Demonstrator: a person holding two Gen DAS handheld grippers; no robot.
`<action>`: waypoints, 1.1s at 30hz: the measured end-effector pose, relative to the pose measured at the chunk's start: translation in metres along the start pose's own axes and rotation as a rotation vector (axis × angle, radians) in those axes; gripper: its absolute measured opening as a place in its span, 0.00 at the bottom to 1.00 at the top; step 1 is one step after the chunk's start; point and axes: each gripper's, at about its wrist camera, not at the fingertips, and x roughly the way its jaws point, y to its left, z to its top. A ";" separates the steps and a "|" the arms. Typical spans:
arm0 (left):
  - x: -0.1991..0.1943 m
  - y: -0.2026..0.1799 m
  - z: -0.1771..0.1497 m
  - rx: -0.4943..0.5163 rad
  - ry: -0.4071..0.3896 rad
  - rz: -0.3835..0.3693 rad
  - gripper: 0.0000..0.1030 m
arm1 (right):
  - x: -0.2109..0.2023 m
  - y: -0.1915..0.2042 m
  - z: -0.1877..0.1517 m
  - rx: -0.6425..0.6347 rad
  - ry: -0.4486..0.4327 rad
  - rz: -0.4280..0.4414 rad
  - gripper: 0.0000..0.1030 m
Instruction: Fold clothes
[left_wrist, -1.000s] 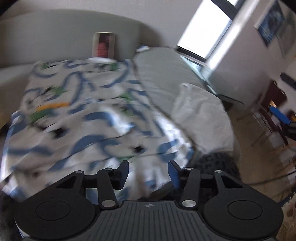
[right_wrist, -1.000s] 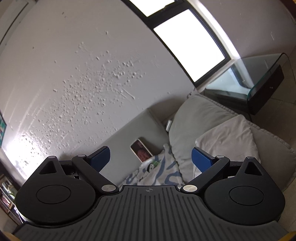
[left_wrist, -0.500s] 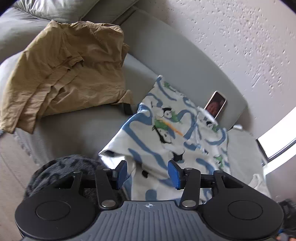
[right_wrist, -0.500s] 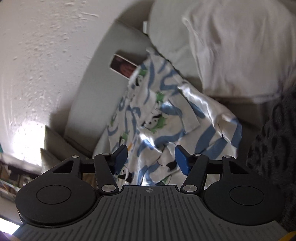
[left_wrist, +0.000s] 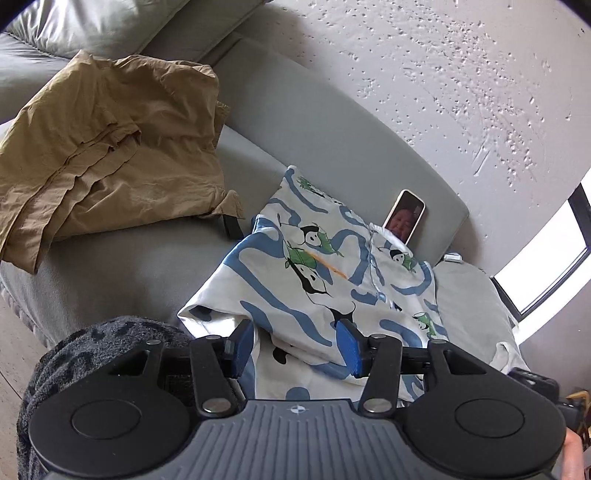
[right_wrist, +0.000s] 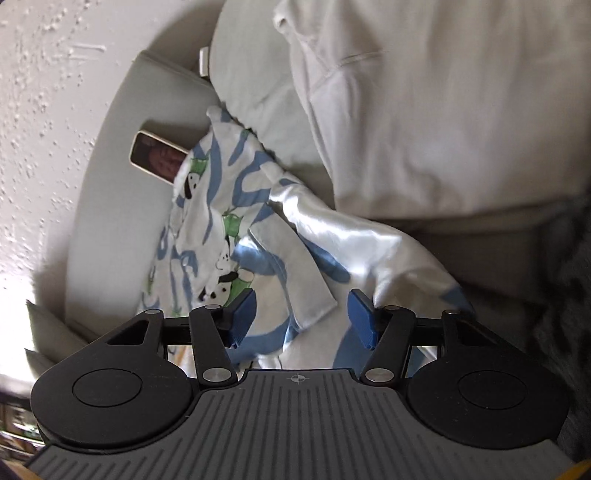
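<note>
Tilting downward — right gripper (right_wrist: 301, 317) over panda-print garment (right_wrist: 236, 236)

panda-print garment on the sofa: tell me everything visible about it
The white panda-print garment with blue swirls and green leaves looks like thin, slightly shiny fabric. It lies crumpled and partly folded over itself on the grey sofa seat, its far edge covering the foot of a phone leaning on the backrest. A tan garment lies apart from it.

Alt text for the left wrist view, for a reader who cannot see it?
The left gripper hovers open over a white panda-print garment spread on a grey sofa. A crumpled tan garment lies further left, and a phone leans against the backrest.
</note>
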 end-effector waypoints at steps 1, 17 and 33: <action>-0.004 0.001 -0.001 0.005 -0.001 0.001 0.47 | 0.004 0.001 0.001 -0.006 0.005 -0.008 0.57; -0.017 0.004 -0.008 0.038 -0.003 0.017 0.50 | -0.011 0.044 -0.024 -0.447 -0.111 -0.107 0.02; -0.021 0.004 -0.009 0.035 -0.001 0.016 0.50 | -0.005 0.005 0.002 -0.104 0.101 0.025 0.32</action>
